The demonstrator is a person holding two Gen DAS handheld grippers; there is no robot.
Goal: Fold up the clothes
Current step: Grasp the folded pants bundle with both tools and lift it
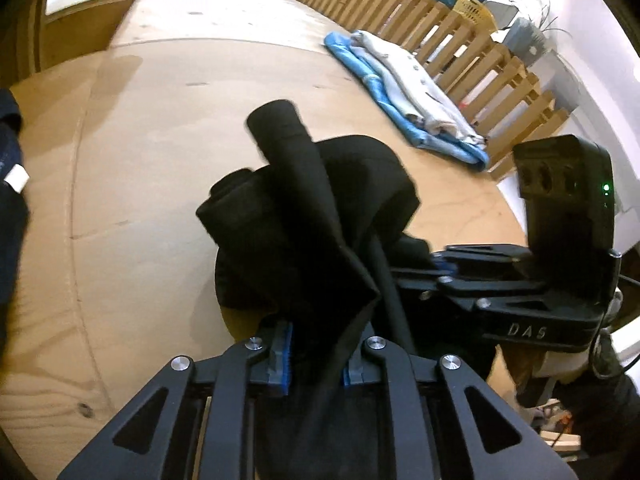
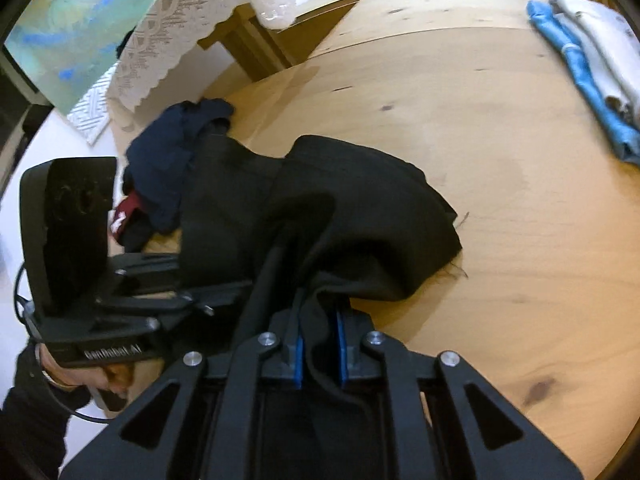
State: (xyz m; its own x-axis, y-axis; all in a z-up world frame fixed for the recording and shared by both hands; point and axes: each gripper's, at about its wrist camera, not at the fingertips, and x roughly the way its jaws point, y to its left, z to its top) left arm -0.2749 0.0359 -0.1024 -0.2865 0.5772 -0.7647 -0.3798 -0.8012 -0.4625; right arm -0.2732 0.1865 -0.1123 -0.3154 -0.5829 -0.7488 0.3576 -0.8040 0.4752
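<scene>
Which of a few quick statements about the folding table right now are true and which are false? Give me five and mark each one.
1. Both tools grip the black garment. True: the left tool and the right tool each have its cloth between their blue pads.
2. The folded blue and cream stack lies beside the wooden slat fence. True.
3. The wooden table is covered by a tablecloth. False: its wood surface is bare.
4. The navy garment is neatly folded. False: it lies crumpled in a heap.
5. The black garment lies spread flat. False: it is bunched up.

Black garment [image 1: 320, 208], blue-and-white folded stack [image 1: 408, 92]
</scene>
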